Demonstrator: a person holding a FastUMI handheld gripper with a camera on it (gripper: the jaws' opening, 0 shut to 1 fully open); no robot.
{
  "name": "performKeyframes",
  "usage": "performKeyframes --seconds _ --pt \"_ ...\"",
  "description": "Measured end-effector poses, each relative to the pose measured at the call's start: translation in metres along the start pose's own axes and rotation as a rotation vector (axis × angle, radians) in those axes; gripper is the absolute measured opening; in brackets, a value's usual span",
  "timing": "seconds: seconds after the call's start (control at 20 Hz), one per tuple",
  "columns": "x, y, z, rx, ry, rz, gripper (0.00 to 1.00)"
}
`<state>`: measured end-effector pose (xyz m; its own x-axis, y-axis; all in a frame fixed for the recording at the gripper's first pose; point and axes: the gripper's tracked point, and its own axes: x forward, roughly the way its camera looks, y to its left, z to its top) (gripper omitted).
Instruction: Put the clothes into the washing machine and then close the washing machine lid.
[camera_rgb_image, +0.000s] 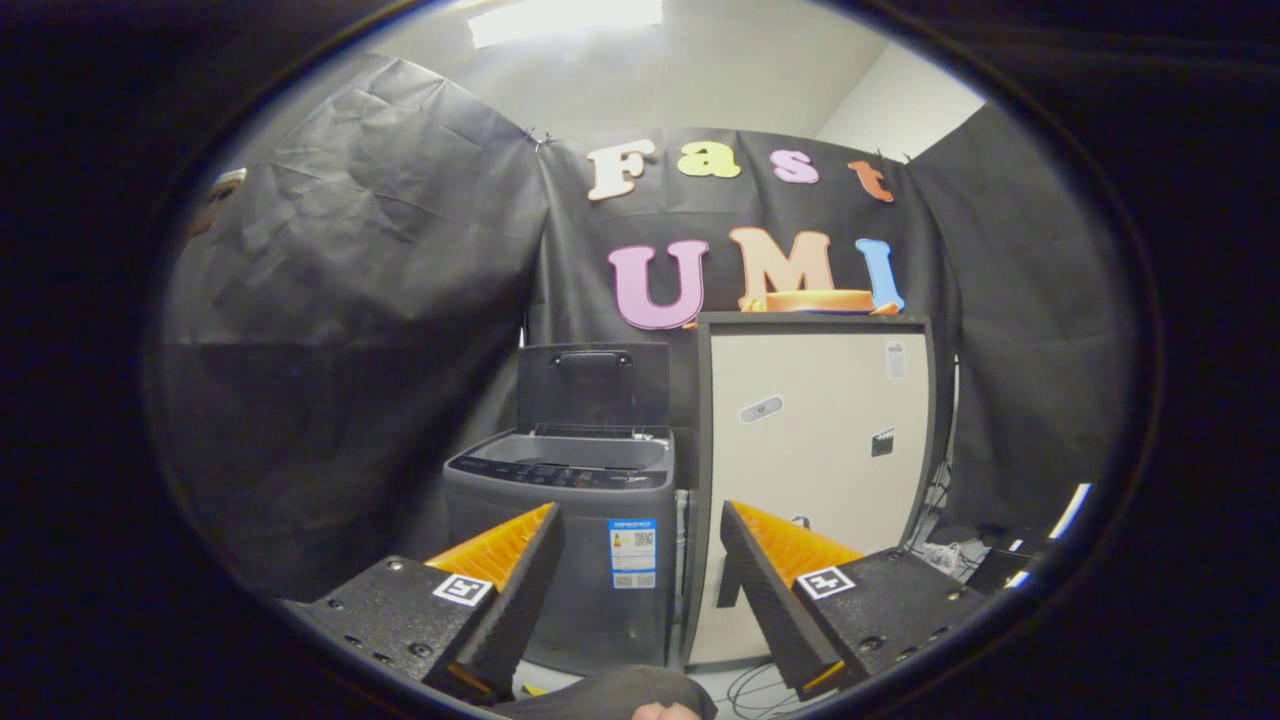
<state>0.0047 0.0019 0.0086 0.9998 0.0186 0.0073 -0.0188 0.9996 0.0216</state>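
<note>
A grey top-loading washing machine (570, 540) stands on the floor beyond my fingers, a little left of the gap between them. Its dark lid (592, 385) is raised upright at the back, leaving the tub mouth (570, 450) uncovered. An orange garment (822, 300) lies folded on top of the tall cabinet next to the machine. My gripper (640, 560) is open, with nothing between its orange-and-black fingers (510, 590). A dark cloth edge (610, 695) and a fingertip show just below the fingers.
A tall beige cabinet (815, 470) with a dark frame stands right beside the machine on its right. Cables (760, 685) lie on the floor at its foot. Black cloth walls close the booth on three sides. Some clutter (950, 555) sits low at the right.
</note>
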Motion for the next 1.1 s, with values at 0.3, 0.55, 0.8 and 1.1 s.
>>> performKeyframes --seconds 0.3,0.55,0.8,1.1 --pt "0.017 -0.01 0.007 0.008 0.003 -0.004 0.95" --pt "0.043 -0.02 0.023 -0.031 -0.003 -0.001 0.95" --pt "0.072 -0.037 0.04 -0.035 -0.003 -0.013 0.95" --pt "0.105 -0.057 0.067 -0.03 0.005 -0.021 0.95"
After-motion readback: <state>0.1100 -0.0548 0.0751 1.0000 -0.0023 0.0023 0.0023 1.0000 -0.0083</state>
